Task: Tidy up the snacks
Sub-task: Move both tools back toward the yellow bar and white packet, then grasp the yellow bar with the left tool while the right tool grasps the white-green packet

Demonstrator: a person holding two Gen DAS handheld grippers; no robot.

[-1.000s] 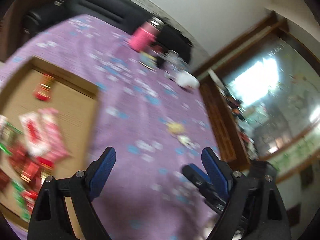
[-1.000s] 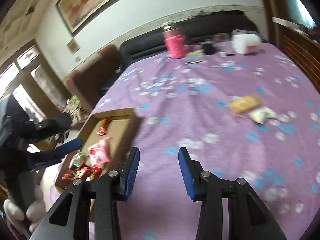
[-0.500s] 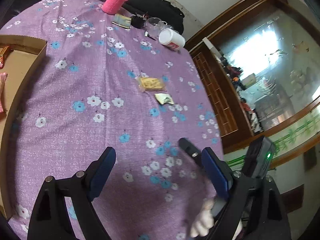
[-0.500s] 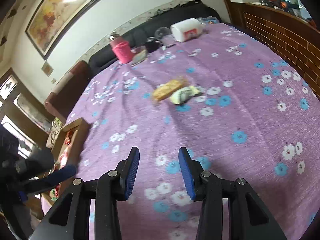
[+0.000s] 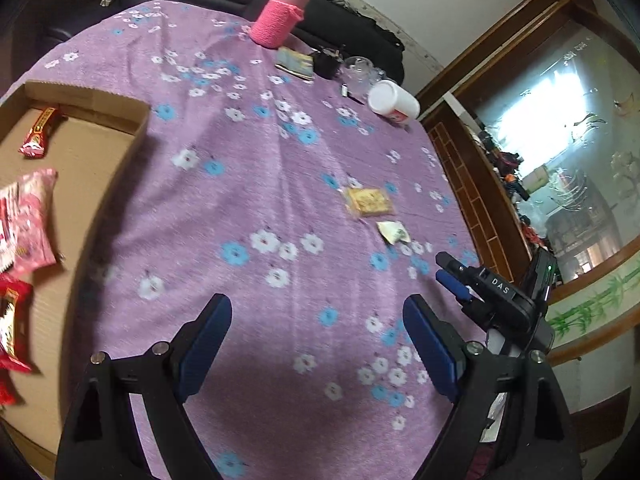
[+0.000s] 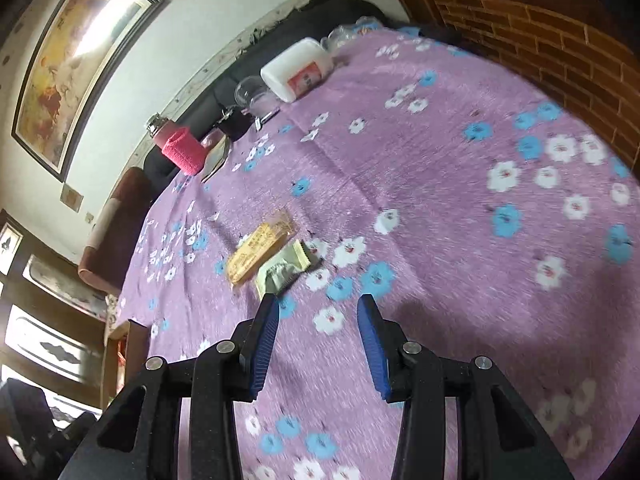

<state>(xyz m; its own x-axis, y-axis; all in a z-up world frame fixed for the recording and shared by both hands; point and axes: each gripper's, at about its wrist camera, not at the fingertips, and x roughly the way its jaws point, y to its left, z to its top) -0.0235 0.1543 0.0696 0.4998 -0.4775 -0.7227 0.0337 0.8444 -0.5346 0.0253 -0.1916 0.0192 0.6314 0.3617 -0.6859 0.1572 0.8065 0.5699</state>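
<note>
both fingers (image 5: 316, 344) (image 6: 318, 344) open, empty; pink bottle (image 5: 280, 20), white jar (image 6: 298, 70) far off, 2 snacks (image 6: 260, 254) unblocked.

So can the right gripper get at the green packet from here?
Probably yes: the right gripper is open and empty, the green packet lies just ahead on bare cloth; only the yellow cracker pack crowds one side.

two snack packets (image 6: 276, 258) lie side by side on the tablecloth (image 6: 440, 200), well apart from the box (image 5: 80, 152).
</note>
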